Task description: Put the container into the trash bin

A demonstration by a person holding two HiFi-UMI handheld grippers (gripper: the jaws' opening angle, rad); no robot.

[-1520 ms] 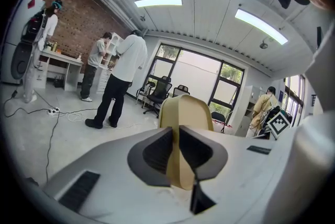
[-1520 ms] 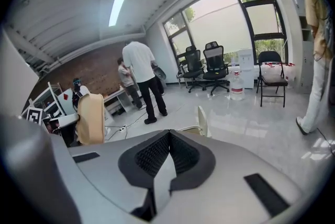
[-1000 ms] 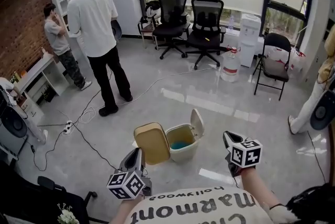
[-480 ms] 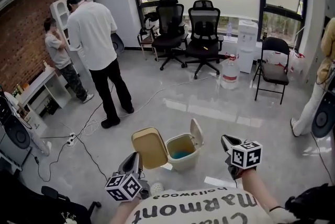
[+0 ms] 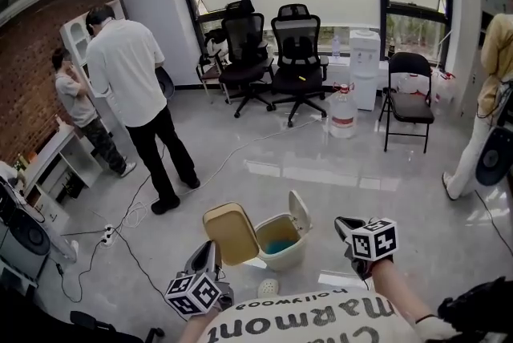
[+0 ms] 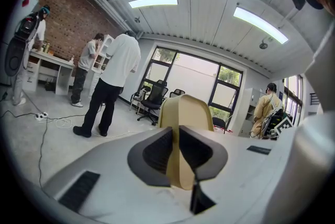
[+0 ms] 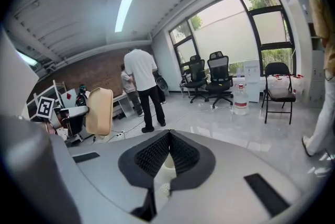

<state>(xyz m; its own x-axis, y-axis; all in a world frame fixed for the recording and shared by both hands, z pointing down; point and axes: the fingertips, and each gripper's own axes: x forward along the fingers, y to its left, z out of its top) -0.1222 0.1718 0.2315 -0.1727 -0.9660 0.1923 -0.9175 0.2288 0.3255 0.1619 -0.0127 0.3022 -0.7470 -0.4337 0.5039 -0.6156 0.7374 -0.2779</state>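
Observation:
A tan, flat-sided container (image 5: 232, 233) stands on edge just left of the cream trash bin (image 5: 290, 247), overlapping its left rim. The bin's lid (image 5: 300, 210) is tipped up, and something blue lies inside. My left gripper (image 5: 211, 251) is shut on the container's near edge. In the left gripper view the container (image 6: 187, 113) fills the gap between the pads. My right gripper (image 5: 348, 226) hovers right of the bin, shut and empty. In the right gripper view the pads meet (image 7: 168, 136), and the container (image 7: 99, 111) shows at far left.
A small white perforated ball (image 5: 268, 287) lies on the floor in front of the bin. Cables and a power strip (image 5: 107, 235) trail at left. Two people (image 5: 132, 93) stand at left and another (image 5: 489, 93) at right. Office chairs (image 5: 296, 53), a water jug (image 5: 342, 110) and a folding chair (image 5: 405, 97) stand behind.
The view has shifted, so the bin and container sit lower in the picture. The white ball now shows on the floor. The left gripper keeps its hold on the container.

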